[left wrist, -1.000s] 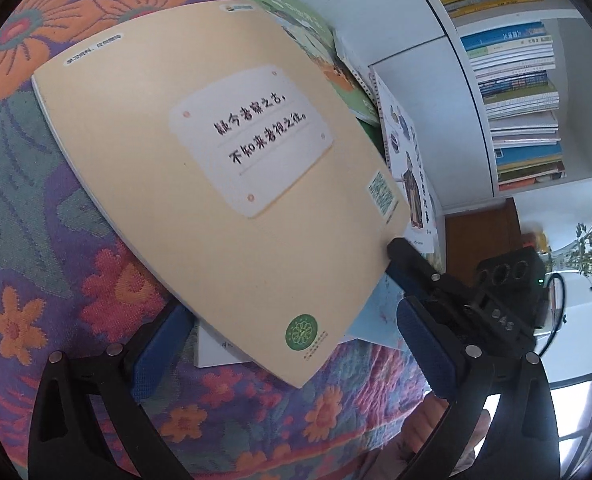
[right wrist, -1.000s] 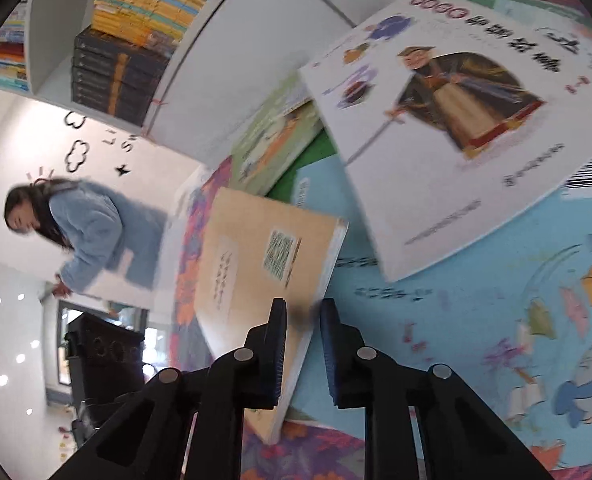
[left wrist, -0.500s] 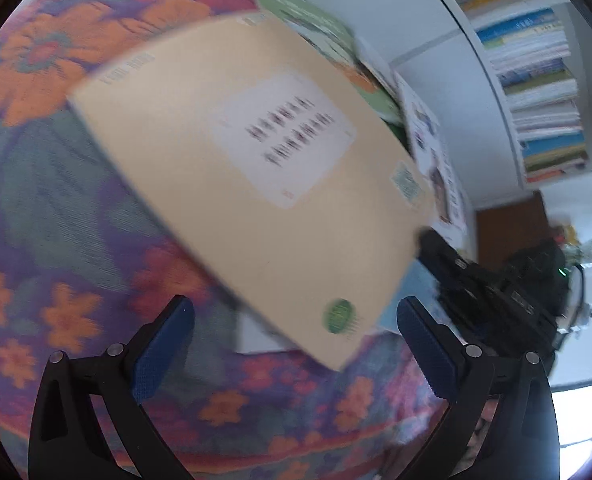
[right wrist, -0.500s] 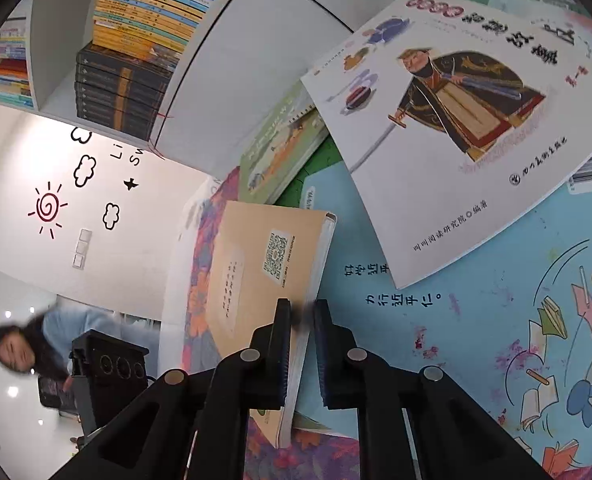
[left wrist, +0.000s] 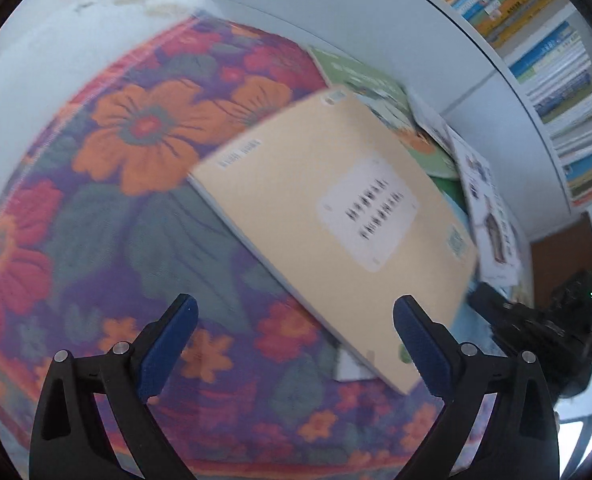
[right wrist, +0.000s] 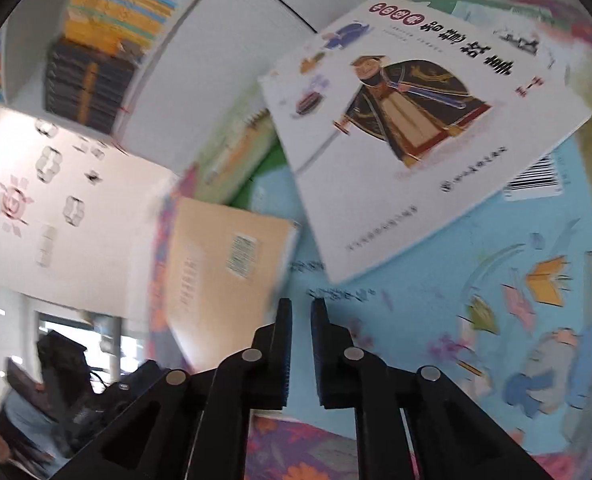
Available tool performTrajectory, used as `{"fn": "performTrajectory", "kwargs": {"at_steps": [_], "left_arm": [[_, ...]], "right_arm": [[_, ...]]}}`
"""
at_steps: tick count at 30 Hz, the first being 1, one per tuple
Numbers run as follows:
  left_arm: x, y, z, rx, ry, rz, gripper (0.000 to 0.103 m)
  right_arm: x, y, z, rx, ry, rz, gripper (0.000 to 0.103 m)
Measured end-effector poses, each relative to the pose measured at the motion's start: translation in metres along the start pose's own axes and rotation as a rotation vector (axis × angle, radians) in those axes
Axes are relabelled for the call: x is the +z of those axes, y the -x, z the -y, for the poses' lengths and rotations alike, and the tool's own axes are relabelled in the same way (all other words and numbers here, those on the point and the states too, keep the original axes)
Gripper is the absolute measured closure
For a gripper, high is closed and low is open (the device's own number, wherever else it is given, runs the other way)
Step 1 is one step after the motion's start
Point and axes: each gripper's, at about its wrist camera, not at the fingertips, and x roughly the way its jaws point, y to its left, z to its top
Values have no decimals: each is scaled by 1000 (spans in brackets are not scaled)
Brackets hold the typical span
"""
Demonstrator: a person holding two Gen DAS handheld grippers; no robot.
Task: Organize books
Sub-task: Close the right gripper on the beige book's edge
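Left claw (left wrist: 294, 334): jaws wide apart and just beginning to close, nothing between the blue pads (left wrist: 168, 350). A second ago the tan book's near corner lay between these pads; now that book sits in the centre and right of the left wrist frame, clear of the left pad, with only its lower corner close beside the right pad. The view has swung up and away, so more of the flowered cloth (left wrist: 136, 132) fills the left of the frame. Judgement: released, or backed off for a new approach; no grip on the book at present.

Right claw (right wrist: 300, 308): jaws nearly together but opening slightly, a narrow gap showing, nothing visibly pinched. It hovers at the seam between the tan book (right wrist: 224, 268) and the pale blue book (right wrist: 475, 312). Its position is much as a second ago.

Tan book (left wrist: 327, 224): flat on the worktop, cover label up, lower corner overlapping a white sheet (left wrist: 349, 366).

Other stock: white picture book (right wrist: 407, 128) lying over the pale blue one, upper right of the right wrist frame; green book (left wrist: 371, 92) against the shelf unit (left wrist: 375, 12), upper right of the left wrist frame.

Status: books loose and overlapping on the worktop; none yet stacked or shelved. The tan book appears the next piece to be taken.
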Motion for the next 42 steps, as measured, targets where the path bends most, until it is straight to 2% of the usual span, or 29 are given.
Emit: {"fn": "performTrajectory", "kwargs": {"at_steps": [1, 2, 3, 4, 7, 10, 14, 18, 20, 22, 23, 25, 27, 32, 36, 40, 42], "left_arm": [[1, -2, -3, -7, 6, 2, 6], [3, -6, -6, -17, 11, -1, 11], [4, -11, -10, -21, 19, -11, 19], [5, -16, -12, -13, 26, -23, 22], [6, -19, -11, 8, 10, -2, 23], [4, -23, -2, 44, -25, -6, 23], [1, -28, 10, 109, -80, 4, 23], [2, -31, 11, 102, -72, 15, 22], [2, -28, 5, 96, -77, 12, 22], [2, -27, 3, 92, -76, 9, 22], [2, -27, 3, 91, -74, 5, 23], [2, -23, 0, 78, -63, -3, 24], [3, -15, -4, 20, -46, 4, 24], [5, 0, -9, -29, -42, 65, 24], [5, -4, -5, -65, -56, 56, 25], [4, -1, -2, -178, -59, 49, 24], [5, 0, 1, -182, -67, 57, 24]], "right_arm": [[0, 0, 0, 14, 6, 1, 78], [1, 0, -1, 35, 10, 2, 66], [0, 0, -2, 69, 13, 5, 59], [-1, -1, -4, 92, 16, 11, 52], [-3, -7, -11, 116, 40, 19, 52], [-4, -15, -8, 191, 19, -3, 52], [-7, -15, -14, 199, 30, 4, 52], [-7, -22, -21, 268, 44, -49, 53], [-7, -26, -23, 238, 52, -65, 57], [-7, -27, -23, 200, 44, -60, 65], [-7, -27, -23, 203, 30, -57, 65], [-6, -24, -19, 191, 13, -22, 65], [-5, -22, -18, 180, 14, 15, 65], [-4, -24, -18, 187, 24, 15, 65], [-3, -24, -20, 187, 27, 15, 65], [-4, -24, -18, 190, 27, 14, 65], [-3, -25, -18, 189, 29, 15, 65]]}}
